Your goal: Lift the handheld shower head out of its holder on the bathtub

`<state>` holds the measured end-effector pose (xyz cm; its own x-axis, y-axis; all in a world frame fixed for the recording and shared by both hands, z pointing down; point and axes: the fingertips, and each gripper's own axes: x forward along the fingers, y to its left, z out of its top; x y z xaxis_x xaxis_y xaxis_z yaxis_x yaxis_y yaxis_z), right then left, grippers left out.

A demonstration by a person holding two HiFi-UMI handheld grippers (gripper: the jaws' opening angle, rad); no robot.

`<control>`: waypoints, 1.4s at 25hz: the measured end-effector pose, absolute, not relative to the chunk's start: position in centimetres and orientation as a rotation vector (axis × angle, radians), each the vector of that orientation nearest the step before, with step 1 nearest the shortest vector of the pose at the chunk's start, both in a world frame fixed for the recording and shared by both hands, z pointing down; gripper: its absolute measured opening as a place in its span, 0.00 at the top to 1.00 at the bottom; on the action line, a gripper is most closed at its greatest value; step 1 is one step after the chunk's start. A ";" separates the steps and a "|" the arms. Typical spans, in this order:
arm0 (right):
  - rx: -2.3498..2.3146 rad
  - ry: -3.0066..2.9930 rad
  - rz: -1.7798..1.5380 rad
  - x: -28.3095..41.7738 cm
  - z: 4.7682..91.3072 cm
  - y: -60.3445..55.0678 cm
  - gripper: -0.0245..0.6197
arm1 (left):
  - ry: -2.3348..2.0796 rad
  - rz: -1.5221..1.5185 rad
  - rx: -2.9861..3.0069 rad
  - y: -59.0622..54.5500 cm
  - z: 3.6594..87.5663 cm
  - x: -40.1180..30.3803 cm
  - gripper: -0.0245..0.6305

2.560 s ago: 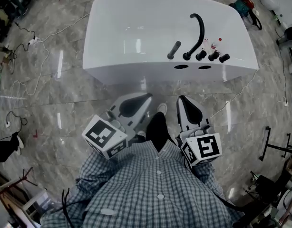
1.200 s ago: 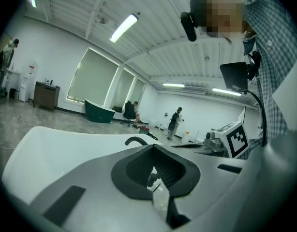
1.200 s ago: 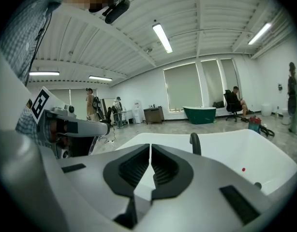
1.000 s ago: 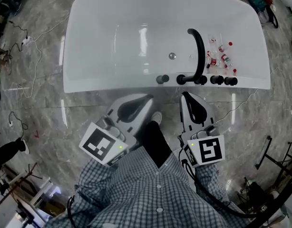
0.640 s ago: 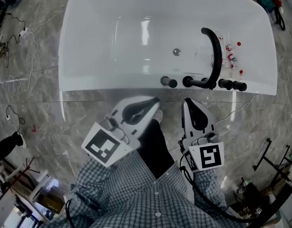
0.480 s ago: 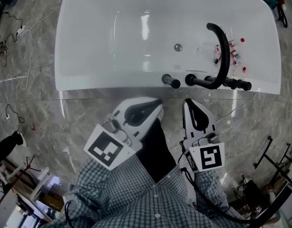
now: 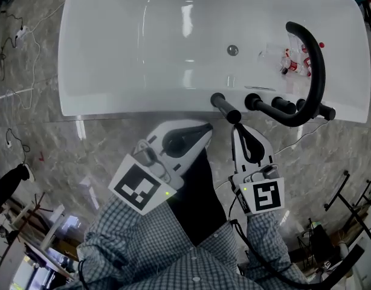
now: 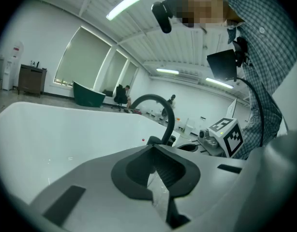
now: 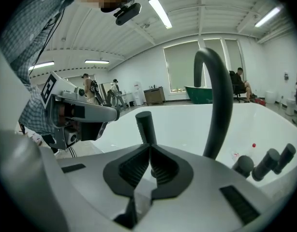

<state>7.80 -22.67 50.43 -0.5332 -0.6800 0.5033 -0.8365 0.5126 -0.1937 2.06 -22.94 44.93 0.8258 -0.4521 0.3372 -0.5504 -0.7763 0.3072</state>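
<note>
Both tongs clenched, gripping nothing: left gripper [image 7: 205,129] and right gripper [image 7: 238,129] hovering just beside shower head [image 7: 224,106], sitting on bathtub [image 7: 113,104] rim.

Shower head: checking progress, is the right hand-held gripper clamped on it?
No, the right hand-held gripper is shut and empty, with the shower head standing beyond its tips.

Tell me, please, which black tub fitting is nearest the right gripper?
The shower head, the leftmost black stick, just ahead of the right gripper; the spout and knobs sit further right.
</note>
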 end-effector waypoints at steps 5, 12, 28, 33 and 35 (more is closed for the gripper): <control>1.262 -2.380 0.575 7.9 54.2 -23.9 0.93 | -0.752 0.300 2.594 -23.8 48.2 1.9 0.95; 1.167 -2.394 0.471 7.4 57.7 -25.0 0.93 | -0.727 0.350 2.569 -24.1 52.3 1.7 0.95; 1.125 -2.360 0.490 5.8 62.6 -25.2 0.90 | -0.633 0.635 2.629 -23.5 58.5 2.4 0.92; 1.103 -2.342 0.504 5.6 63.5 -25.1 0.80 | -0.593 0.640 2.642 -23.5 59.1 3.4 0.83; 1.120 -2.313 0.544 5.8 64.0 -24.9 0.77 | -0.594 0.654 2.654 -23.7 59.4 3.9 0.81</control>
<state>5.76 -24.93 64.00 -0.5307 -0.6002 0.5984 -0.8041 0.5797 -0.1316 3.89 -23.73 59.35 0.8063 -0.3122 0.5023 -0.4702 -0.8536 0.2242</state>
